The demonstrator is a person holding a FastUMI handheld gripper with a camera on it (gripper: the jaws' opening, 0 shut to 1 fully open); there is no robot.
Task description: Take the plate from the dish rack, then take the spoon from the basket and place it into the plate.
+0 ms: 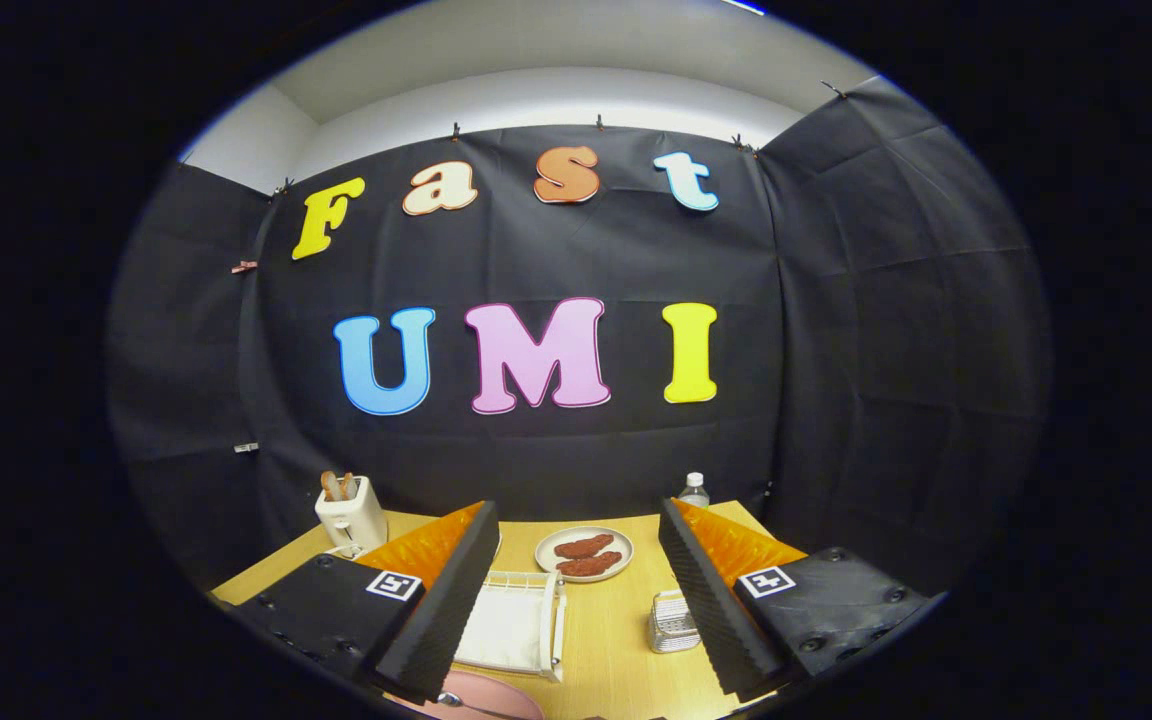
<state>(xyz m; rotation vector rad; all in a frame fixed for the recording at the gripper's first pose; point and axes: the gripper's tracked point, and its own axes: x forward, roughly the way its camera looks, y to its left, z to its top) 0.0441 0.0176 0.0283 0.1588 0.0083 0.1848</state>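
From the gripper view I see my gripper (576, 590) held above a wooden table (616, 640), its two fingers spread wide apart and grasping nothing. Between them, on the table, sits a white dish rack (514, 625), just beside the left finger. A pink plate (496, 697) lies nearer than the rack, down by the left fingertip, with what looks like a spoon (456, 702) touching its rim. A small metal basket (673, 622) stands just beside the right finger. Beyond the fingers sit a white plate with brown food (584, 553), a toaster (351, 513), and a water bottle (694, 490).
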